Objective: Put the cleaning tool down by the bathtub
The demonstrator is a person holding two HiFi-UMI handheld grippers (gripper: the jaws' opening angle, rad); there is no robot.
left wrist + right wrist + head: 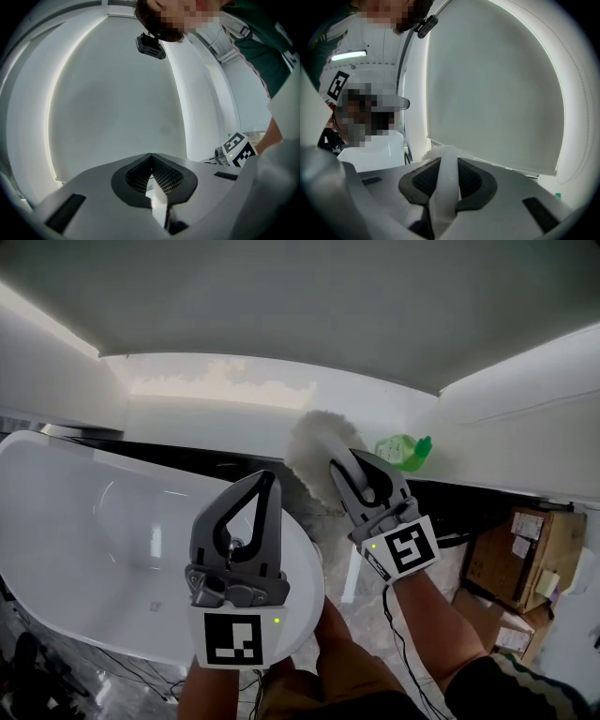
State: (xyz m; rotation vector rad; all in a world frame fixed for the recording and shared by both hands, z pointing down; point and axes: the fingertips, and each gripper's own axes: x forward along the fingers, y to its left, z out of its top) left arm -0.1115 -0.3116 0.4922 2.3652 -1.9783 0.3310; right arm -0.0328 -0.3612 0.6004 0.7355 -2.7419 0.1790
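The cleaning tool is a white duster with a fluffy head (314, 451) and a flat white handle (446, 187). My right gripper (341, 469) is shut on that handle, which runs up between its dark pads (471, 180). The fluffy head sticks out past the tips, above the right end of the white bathtub (56, 521). My left gripper (270, 480) hangs over the tub's near rim, just left of the right one. Its tips meet in the left gripper view (151, 157), and it holds nothing.
A green bottle (405, 451) stands on the white ledge (487, 442) behind the tub's right end. Cardboard boxes (520, 563) sit on the floor at the right. A black cable (398, 634) trails over the marble floor by the person's knees.
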